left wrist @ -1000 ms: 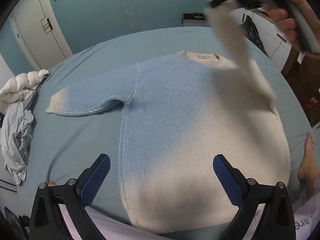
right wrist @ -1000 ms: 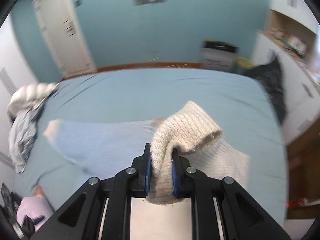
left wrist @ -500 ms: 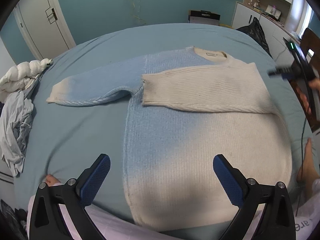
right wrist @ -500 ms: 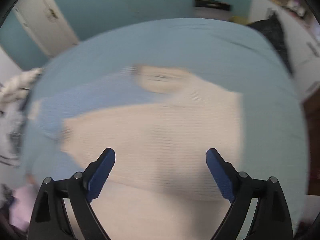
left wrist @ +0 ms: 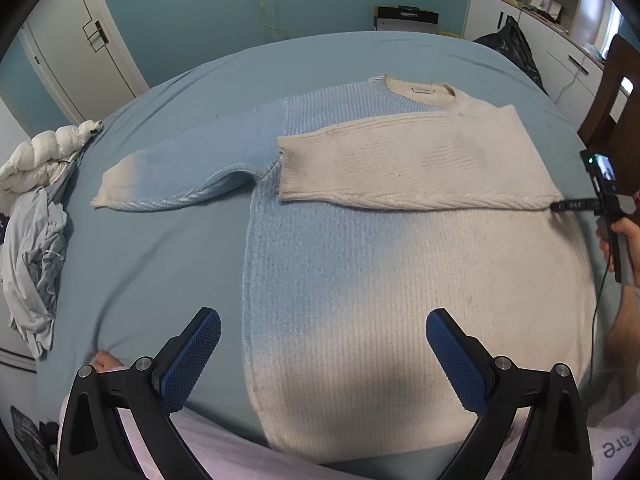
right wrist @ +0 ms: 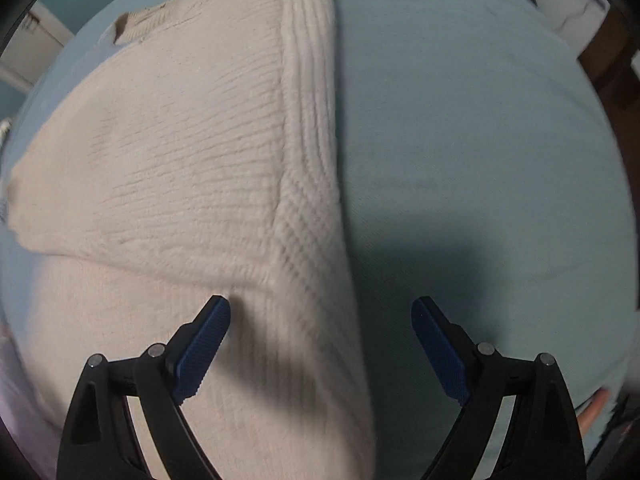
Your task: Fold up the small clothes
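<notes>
A knitted sweater (left wrist: 380, 264), cream fading to light blue, lies flat on the bed. Its cream right sleeve (left wrist: 408, 164) is folded across the chest; the blue left sleeve (left wrist: 176, 172) still stretches out to the left. My left gripper (left wrist: 322, 354) hovers open over the hem with nothing between its fingers. My right gripper (right wrist: 320, 344) points straight down, open, straddling the sweater's right side edge (right wrist: 312, 208) just above the fabric. In the left wrist view the right gripper's black body (left wrist: 600, 196) shows at the sweater's right edge, held by a hand.
The bed has a pale blue sheet (left wrist: 132, 260). A white puffy jacket (left wrist: 44, 156) and a grey garment (left wrist: 32, 264) are piled at the bed's left edge. White cabinets (left wrist: 560, 44), a black bag (left wrist: 512, 44) and a wooden chair (left wrist: 612, 88) stand on the right.
The right gripper let go of the cream sleeve, which now lies folded across the chest. It then dropped to the sweater's right edge, jaws wide. The left gripper stayed put.
</notes>
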Available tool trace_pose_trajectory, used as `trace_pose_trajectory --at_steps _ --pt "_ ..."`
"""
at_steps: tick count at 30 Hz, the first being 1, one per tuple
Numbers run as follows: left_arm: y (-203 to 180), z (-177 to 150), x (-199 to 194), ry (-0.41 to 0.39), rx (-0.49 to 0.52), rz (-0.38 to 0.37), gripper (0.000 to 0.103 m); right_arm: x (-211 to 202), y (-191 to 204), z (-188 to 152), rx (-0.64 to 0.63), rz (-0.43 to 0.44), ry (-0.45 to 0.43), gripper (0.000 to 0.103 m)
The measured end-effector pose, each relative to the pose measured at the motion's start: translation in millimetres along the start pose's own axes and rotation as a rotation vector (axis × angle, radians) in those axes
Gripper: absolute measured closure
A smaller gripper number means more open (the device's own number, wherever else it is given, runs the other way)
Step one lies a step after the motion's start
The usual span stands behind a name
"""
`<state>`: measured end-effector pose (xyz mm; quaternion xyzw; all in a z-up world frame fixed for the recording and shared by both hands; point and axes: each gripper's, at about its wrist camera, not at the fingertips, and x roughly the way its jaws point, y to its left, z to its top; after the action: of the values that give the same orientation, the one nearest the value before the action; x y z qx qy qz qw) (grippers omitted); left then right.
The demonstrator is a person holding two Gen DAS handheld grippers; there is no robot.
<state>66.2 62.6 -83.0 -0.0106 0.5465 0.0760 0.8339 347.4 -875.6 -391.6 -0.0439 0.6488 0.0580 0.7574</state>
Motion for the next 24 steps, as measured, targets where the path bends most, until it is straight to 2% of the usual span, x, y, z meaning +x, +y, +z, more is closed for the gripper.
trace_pose_trajectory --at_steps 2,5,6,8,10,11,12,14,16,20,22,24 --pt "-1 0 1 0.002 0.002 -0.002 0.0 -6 -9 6 0.035 -0.085 -0.058 0.014" --pt "-1 0 2 0.005 0.009 -0.003 0.0 -21 -43 11 0.228 0.005 -0.124 0.014" --pt "-2 0 3 0.006 0.011 -0.003 0.0 -26 -56 8 0.31 0.002 -0.147 0.014" --pt "-2 0 3 0.009 0.011 -0.003 0.0 -25 -68 4 0.377 -0.042 -0.153 0.014" --pt "-2 0 1 0.007 0.013 -0.008 0.0 -11 -76 -1 0.428 -0.021 -0.109 0.01" --pt "-2 0 -1 0.003 0.014 -0.007 0.0 2 -77 -4 0.441 0.018 -0.058 0.006" --pt "-1 0 -2 -0.003 0.014 -0.007 0.0 4 -71 -5 0.411 0.042 -0.064 0.003" --pt "0 0 -4 -0.009 0.009 -0.013 0.0 -2 -59 -3 0.336 0.044 -0.042 0.003" --pt "0 -1 -4 -0.006 0.005 -0.019 0.0 -12 -48 -1 0.287 0.093 -0.019 0.003" --pt "0 0 -3 -0.003 0.006 -0.013 0.0 -60 -49 -10 0.399 0.184 -0.184 0.003" --pt "1 2 -4 -0.009 -0.002 -0.009 0.0 -81 -33 -10 0.419 0.146 -0.252 0.003" --pt "4 3 -7 -0.021 -0.016 -0.009 0.0 -93 9 -4 0.323 0.071 -0.284 0.003"
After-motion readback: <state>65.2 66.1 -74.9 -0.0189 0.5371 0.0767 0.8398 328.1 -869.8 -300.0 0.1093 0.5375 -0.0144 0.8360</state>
